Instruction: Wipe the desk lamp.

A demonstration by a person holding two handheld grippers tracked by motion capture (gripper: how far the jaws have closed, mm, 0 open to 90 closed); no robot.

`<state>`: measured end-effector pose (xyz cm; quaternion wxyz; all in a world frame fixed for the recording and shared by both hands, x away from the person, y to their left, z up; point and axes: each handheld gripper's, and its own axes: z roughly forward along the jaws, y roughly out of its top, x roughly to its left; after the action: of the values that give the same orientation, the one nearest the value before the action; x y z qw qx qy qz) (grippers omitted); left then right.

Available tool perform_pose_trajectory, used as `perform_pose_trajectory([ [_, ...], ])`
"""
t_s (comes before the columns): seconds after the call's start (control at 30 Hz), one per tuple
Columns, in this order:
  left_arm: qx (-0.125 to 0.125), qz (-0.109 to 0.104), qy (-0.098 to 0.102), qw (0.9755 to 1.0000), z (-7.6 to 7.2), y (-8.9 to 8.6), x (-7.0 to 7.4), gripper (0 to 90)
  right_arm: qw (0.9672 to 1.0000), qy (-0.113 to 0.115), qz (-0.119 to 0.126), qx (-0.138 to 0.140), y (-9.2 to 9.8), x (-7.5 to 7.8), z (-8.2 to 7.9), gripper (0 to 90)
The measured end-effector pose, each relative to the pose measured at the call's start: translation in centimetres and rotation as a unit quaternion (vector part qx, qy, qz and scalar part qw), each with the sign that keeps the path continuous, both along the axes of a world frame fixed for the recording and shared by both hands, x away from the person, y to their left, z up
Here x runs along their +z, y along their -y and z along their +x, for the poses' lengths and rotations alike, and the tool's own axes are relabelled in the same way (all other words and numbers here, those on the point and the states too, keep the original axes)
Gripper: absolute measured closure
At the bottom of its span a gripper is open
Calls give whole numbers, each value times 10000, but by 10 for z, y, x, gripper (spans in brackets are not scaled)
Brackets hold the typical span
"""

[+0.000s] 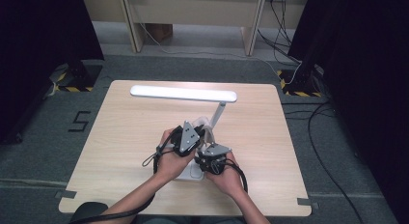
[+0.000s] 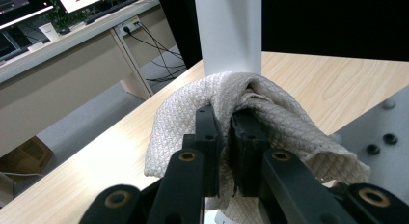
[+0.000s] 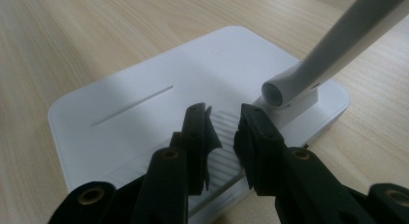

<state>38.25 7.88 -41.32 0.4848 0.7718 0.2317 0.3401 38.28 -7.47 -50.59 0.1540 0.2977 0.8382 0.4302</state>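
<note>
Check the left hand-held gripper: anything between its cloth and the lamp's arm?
Nothing visible. The left hand-held gripper is shut on the cloth, which already lies against the white lamp arm. The right hand-held gripper hovers over the lamp base, to the side.

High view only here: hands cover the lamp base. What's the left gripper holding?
Observer: A whitish quilted cloth, pinched between the left gripper jaws.
Operator: Where is the cloth relative to the lamp?
Observer: It bunches against the white lamp arm, which rises right behind it.
Operator: And the right gripper?
Observer: The right gripper hovers low over the white lamp base, jaws slightly apart with nothing between them; I cannot tell whether it touches.
Operator: Anything on the base under it?
Observer: A ribbed patch lies beneath its jaws, near the arm's hinge.
</note>
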Motion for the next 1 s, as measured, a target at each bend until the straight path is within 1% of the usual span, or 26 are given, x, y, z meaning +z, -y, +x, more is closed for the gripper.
perform_pose_trajectory([
  [0.3,15,111,-93,9999,4,-3,-11,825,10000,-21,67,-19,1,-1,-1,730],
  [0.4,25,113,-110,9999,4,-4,-14,825,10000,-5,67,-20,1,-1,-1,730],
  [0.53,71,141,-221,9996,5,-5,-23,826,9999,-5,109,-38,2,-2,-1,729],
  [0.57,71,141,-221,9996,5,-5,-23,826,9999,6,106,-38,2,-2,-1,729],
  [0.6,86,208,-254,9994,6,-6,-27,826,9999,-10,119,-47,2,-2,-1,729],
  [0.73,109,193,-311,9993,8,-7,-33,826,9999,-8,126,-48,2,-3,-1,729],
  [0.8,91,239,-349,9991,9,-8,-39,826,9999,1,120,-48,2,-3,-1,729],
  [0.87,80,257,-365,9990,10,-8,-41,827,9999,16,113,-42,2,-3,-1,729],
  [0.9,88,321,-402,9986,10,-9,-44,827,9999,16,111,-42,2,-2,-1,729],
  [0.97,96,325,-434,9985,10,-9,-46,827,9999,12,110,-41,2,-2,-1,729],
  [1.0,114,339,-479,9982,11,-10,-50,828,9999,12,110,-39,2,-2,-1,729],
])
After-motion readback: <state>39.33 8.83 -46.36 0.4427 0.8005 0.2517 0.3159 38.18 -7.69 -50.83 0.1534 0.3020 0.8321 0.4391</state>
